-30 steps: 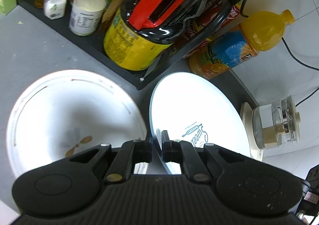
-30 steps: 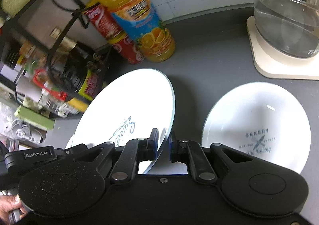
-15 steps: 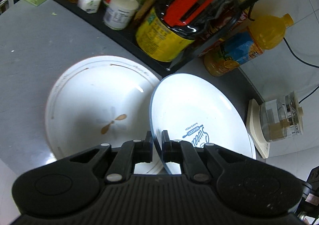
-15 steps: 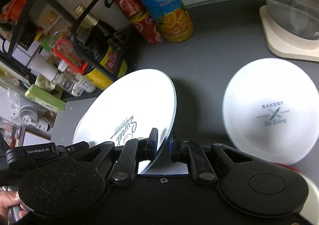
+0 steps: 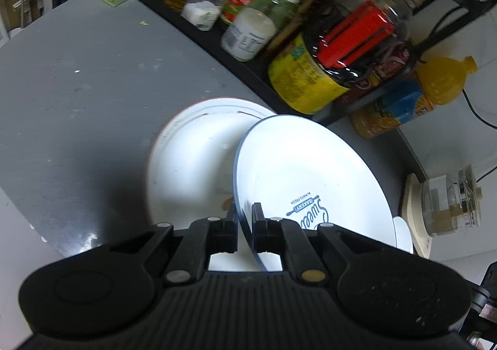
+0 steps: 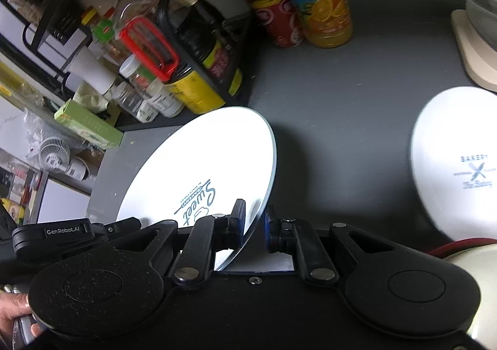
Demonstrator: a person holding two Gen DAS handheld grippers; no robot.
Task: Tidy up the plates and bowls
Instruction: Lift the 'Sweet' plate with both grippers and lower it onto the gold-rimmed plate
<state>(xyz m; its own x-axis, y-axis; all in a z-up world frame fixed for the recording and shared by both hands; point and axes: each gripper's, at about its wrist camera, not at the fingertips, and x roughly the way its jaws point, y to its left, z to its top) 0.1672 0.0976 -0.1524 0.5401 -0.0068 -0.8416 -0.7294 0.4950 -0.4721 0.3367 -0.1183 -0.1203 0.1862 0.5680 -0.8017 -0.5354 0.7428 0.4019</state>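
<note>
A: Now, what has changed over the last second?

B: Both grippers have carried the plate (image 5: 310,176) upward and toward the rack (image 5: 236,70). In the left wrist view it now overlaps the right side of the bowl (image 5: 189,163), which sat fully beside it a second ago. In the right wrist view the bakery plate (image 6: 453,170) has slid from centre right to the far right edge.

A: Meaning for the task?

B: Judged from that shift, the plate is in transit toward the bowl, probably for stacking. It is not yet set down.

A: Finger state?

B: The left gripper (image 5: 243,216) is clenched on the plate's near rim, at lower centre of its view. The right gripper (image 6: 253,219) likewise pinches the rim on the opposite side. Each rim section passes between the jaws.

A: Plate orientation?

B: Tilted steeply, held off the counter (image 6: 341,120). The printed face points toward the left gripper's side in the right view; the logo reads sideways. The foreshortened oval's long axis runs from lower centre to upper middle of each frame.
</note>
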